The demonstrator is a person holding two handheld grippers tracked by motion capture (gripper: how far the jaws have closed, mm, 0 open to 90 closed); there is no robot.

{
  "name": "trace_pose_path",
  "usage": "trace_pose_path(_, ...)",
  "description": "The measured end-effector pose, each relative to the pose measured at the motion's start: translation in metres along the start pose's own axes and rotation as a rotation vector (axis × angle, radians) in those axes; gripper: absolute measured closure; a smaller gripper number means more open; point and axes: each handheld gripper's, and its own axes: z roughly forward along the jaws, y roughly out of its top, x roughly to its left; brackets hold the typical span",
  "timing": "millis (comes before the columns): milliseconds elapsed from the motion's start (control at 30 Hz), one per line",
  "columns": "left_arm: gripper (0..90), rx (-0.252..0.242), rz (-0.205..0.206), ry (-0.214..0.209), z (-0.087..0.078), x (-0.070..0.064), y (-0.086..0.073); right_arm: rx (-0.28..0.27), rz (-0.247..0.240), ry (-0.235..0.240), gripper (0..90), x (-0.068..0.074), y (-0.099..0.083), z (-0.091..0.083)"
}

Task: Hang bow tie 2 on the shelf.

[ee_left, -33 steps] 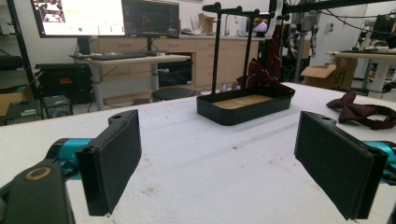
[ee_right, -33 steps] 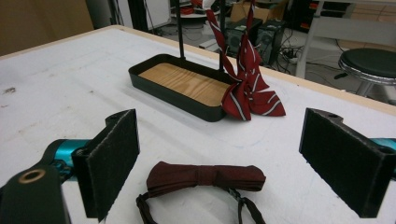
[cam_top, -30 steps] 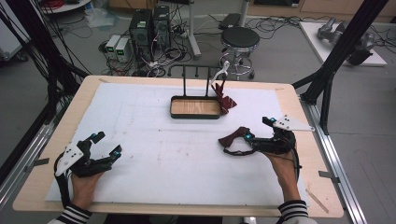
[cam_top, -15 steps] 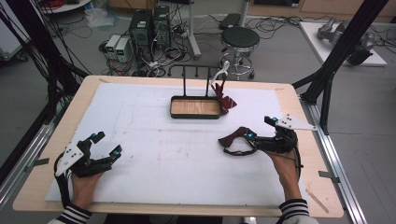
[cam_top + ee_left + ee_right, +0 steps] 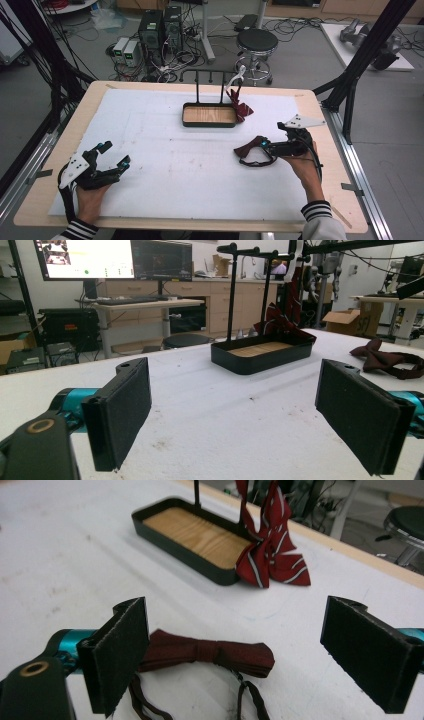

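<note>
A white-covered wooden table (image 5: 165,150) carries a black metal tray with a wooden floor (image 5: 209,115) and an upright rack; a red striped bow tie (image 5: 240,107) hangs against its right end. The left gripper (image 5: 114,154) rests near the table's left front corner, jaws apart. The right gripper (image 5: 257,150) stands spread around a dark maroon bow tie (image 5: 210,652) lying flat on the table.

The dark maroon bow tie (image 5: 210,652) looks like matt woven cloth, its strap thin and soft. The striped red bow tie (image 5: 272,555) has a slight satin sheen. The tray (image 5: 165,535) has matt black walls, seemingly metal, around a pale, grained wood floor. The table (image 5: 165,165) wears a white, faintly scuffed matt sheet over light wood. The gripper pads (image 5: 120,652) look rough, like black foam.
</note>
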Motion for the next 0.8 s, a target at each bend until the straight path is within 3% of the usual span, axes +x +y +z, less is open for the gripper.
trace_pose_path(433,15.2,0.000,0.000,0.001,0.000,0.000,0.000,0.124,-0.101,0.045,14.4,-0.010,0.008,0.026)
trace_pose_path(800,15.2,-0.001,0.000,0.000,0.000,0.000,0.000,0.255,-0.237,0.070,16.5,-0.009,0.004,0.050)
